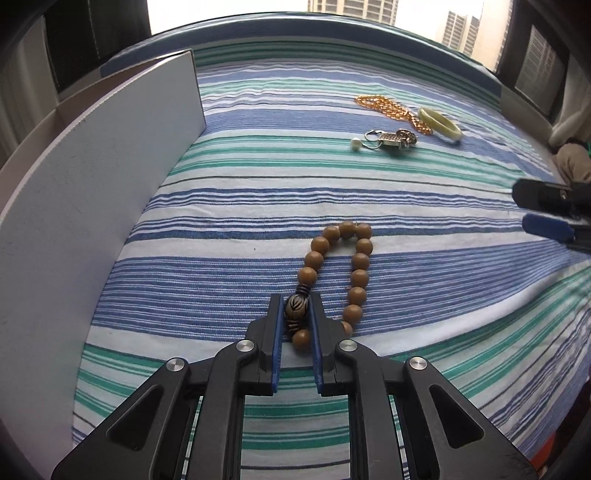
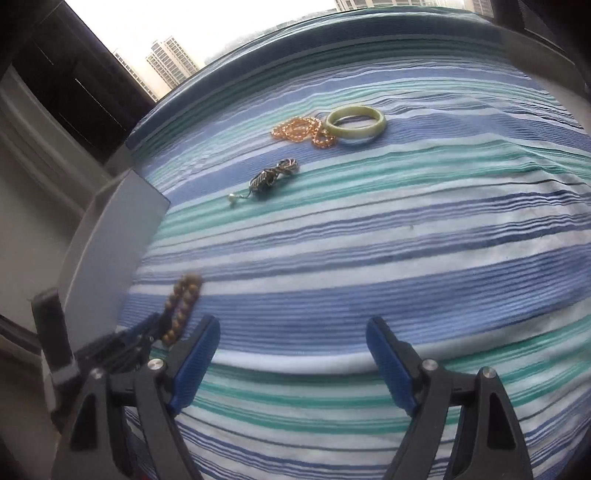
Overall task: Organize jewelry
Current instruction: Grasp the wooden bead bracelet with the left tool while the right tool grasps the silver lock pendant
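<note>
On striped cloth point(image 1: 229, 206), blue/green/white bands, covering the whole surface. At left gripper point(image 1: 297, 314): fingers point(image 1: 275, 321) pinched on the dark carved bead of the wooden bead bracelet point(image 1: 356, 266), grip near the tips, pads pressing both sides. Rest of the brown bead loop stretched out ahead of the fingers, over the cloth; lying or hanging just above, cannot tell. In right wrist view same bracelet point(image 2: 183, 314) blurred, at lower left next to the left gripper.

At right gripper point(image 2: 291, 354): fingers point(image 2: 195, 365) spread wide, nothing between, only cloth under. Same gripper seen at right edge of left view point(image 1: 550, 210).

Further back on the cloth, well apart from the bracelet: pale green bangle point(image 2: 356, 122) lying flat, orange bead chain point(image 2: 303, 131) touching its left side, small pile of silver pieces point(image 2: 271, 177) w/ a pearl point(image 2: 233, 201) nearer to camera.

At left side: white box point(image 1: 92, 206), its tall wall upright beside the cloth edge. Behind: window point(image 2: 184, 33) w/ high buildings.
</note>
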Available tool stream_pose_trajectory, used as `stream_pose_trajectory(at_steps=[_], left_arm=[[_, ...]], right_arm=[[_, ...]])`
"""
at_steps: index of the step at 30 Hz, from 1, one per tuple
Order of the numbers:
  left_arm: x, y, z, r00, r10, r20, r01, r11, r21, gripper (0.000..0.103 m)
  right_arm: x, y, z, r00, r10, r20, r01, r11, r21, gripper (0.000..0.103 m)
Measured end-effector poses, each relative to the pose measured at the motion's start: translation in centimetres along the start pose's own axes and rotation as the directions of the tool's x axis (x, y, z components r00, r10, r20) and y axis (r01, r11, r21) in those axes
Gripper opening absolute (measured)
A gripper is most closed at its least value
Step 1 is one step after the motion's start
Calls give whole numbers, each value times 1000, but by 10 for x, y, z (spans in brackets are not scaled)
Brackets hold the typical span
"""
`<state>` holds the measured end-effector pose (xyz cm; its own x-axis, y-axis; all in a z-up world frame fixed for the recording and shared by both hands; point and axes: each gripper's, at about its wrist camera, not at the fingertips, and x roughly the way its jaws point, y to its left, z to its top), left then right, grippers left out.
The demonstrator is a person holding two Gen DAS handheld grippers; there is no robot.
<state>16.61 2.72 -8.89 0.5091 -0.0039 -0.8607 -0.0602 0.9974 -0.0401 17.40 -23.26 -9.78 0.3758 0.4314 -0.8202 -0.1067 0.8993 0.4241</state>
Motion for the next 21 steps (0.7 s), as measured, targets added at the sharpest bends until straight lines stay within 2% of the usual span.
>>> stream_pose_trajectory(at_steps=[1,3,5,7,8,12,14,16,18,21], left_arm=[[0,1,0,1000,-4,2,4,1000,-1,12],[-1,3,-1,1000,-15,4,16,1000,-7,12],[0,4,0,1000,-24,6,24,1000,-9,12],[0,4,-1,1000,-28,11,28,1000,-9,12],[-1,4,-1,1000,-27,14,27,1000,-7,12],[-1,0,-3,1000,-12,28,12,1000,12,12],[-3,-2,-4,999,-5,34,4,1000,20,12],[-4,-2,-5,999,-9,34,8,1000,15,12],[-6,3,-6,999,-40,23,41,999,-18,12],[-7,15,-3,991,-131,-7,130,987,-97,11]], right_arm=[[12,2,20,1000,23,-14,-23,1000,1,82],[39,4,56,998,49,-47,-48,999,21,73],[70,4,84,994,61,-94,-56,997,60,54],[95,4,104,992,69,-108,-55,989,134,51],[106,5,111,991,76,-110,-56,983,175,44],[129,17,128,996,53,-71,-34,969,245,36],[134,22,131,999,12,-40,-1,968,251,21],[137,20,132,1000,-5,-10,7,966,260,16],[134,21,131,1000,-5,-2,5,972,236,15],[114,22,124,999,0,43,-7,985,170,12]])
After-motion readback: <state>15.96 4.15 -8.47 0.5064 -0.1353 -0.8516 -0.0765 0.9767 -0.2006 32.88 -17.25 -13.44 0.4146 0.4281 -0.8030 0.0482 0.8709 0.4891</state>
